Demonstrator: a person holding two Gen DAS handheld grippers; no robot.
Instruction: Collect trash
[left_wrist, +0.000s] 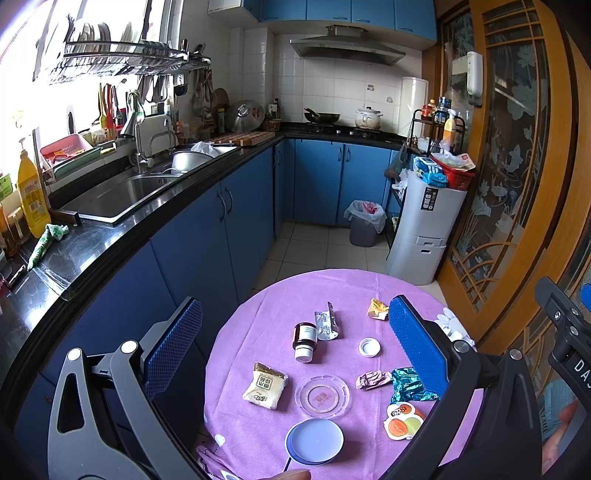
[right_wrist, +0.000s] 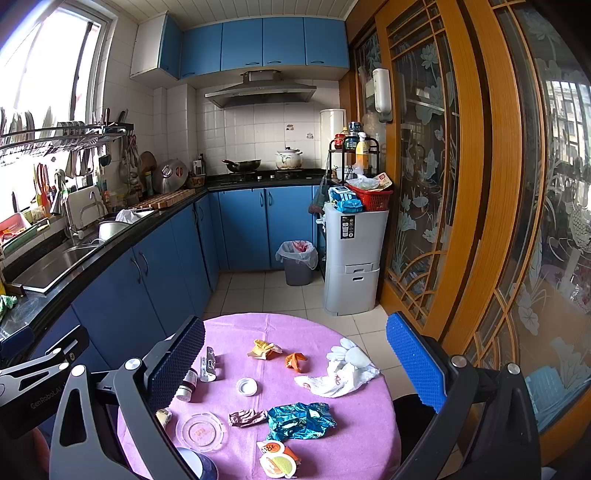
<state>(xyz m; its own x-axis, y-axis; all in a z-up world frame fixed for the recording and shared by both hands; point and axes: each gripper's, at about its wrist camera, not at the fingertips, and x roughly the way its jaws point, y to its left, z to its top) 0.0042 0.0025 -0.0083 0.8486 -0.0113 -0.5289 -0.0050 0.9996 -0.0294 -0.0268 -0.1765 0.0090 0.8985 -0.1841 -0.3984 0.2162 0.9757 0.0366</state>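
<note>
Litter lies scattered over a round table under a purple cloth (left_wrist: 266, 314) (right_wrist: 229, 332). It includes a brown medicine bottle (left_wrist: 304, 339), a blister pack (left_wrist: 327, 321), a white cap (left_wrist: 369, 347) (right_wrist: 246, 386), a cream snack packet (left_wrist: 265, 386), a clear lid (left_wrist: 322, 396), a blue lid (left_wrist: 314, 441), a crumpled brown wrapper (left_wrist: 372, 380) (right_wrist: 246, 418), a teal foil wrapper (left_wrist: 408, 386) (right_wrist: 299, 421) and white tissue (right_wrist: 340, 376). My left gripper (left_wrist: 291, 339) hangs open above them. My right gripper (right_wrist: 295, 365) is open too, holding nothing.
A grey bin with a white liner (left_wrist: 365, 223) (right_wrist: 298, 264) stands on the tiled floor by the far blue cabinets. A black counter with a sink (left_wrist: 122, 195) runs along the left. A grey drawer unit (right_wrist: 351, 258) and wooden glass doors (right_wrist: 461, 184) stand on the right.
</note>
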